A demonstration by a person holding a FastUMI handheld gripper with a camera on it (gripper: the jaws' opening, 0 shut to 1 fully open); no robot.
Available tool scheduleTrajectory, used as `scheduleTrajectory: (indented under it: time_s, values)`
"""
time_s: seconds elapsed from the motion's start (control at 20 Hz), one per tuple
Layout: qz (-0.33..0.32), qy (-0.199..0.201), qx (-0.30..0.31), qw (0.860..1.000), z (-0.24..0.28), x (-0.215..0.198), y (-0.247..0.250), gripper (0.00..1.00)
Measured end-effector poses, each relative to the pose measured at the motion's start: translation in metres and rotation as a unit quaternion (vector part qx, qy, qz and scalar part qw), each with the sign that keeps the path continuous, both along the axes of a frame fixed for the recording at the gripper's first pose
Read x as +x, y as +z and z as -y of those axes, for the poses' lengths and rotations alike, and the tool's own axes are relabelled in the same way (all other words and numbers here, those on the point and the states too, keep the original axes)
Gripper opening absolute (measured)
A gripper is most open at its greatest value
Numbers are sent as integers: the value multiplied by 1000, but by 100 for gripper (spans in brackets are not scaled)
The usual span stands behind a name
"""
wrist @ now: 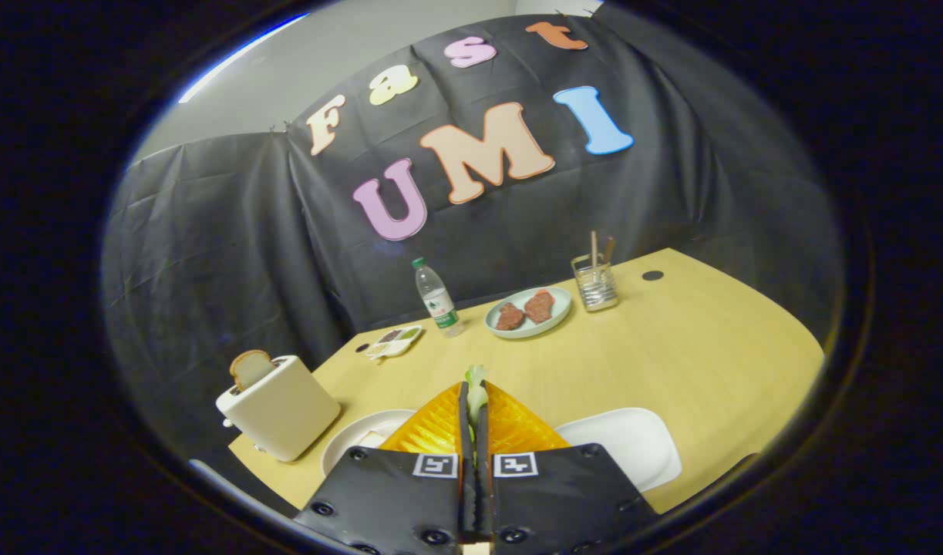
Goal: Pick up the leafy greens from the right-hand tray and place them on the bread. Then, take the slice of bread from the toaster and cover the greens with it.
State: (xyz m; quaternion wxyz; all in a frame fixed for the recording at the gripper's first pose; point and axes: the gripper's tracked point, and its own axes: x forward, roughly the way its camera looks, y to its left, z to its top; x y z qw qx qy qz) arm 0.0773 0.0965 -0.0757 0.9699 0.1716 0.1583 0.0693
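My gripper (474, 395) is shut on the leafy greens (476, 383), a pale green leaf that sticks up between the fingertips. It hangs above the table, between a round white plate (355, 435) on the left and the white right-hand tray (633, 447). A corner of pale bread (372, 440) lies on the round plate, mostly hidden by the left finger. Further left stands a cream toaster (280, 410) with a brown-crusted slice of bread (250, 368) poking out of its slot.
Beyond the fingers on the yellow table (695, 362) stand a water bottle (438, 306), a light blue plate with two pieces of meat (528, 311), a metal holder with sticks (596, 282) and a small white dish (395, 340). Black cloth walls the booth.
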Motion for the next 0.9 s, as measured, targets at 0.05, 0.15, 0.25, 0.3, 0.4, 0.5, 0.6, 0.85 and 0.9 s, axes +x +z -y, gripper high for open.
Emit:
scheduleTrajectory:
  time_s: [0.05, 0.15, 0.25, 0.3, 0.4, 0.5, 0.6, 0.85, 0.9]
  values:
    - [4, 12, 5, 1000, -16, 0, 4, 3]
    - [11, 37, 21, 999, -50, 1, 12, 3]
    - [16, 62, 39, 997, -86, 4, 17, 3]
    - [17, 72, 46, 996, -102, 4, 21, 3]
    - [16, 92, 50, 994, -133, 5, 20, 3]
    - [10, 109, 47, 993, -159, 4, 15, 3]
    - [-1, 124, 48, 991, -184, 4, 7, 3]
    - [-47, 130, 20, 990, -208, 9, -32, 3]
    - [-57, 124, 6, 991, -205, 12, -41, 3]
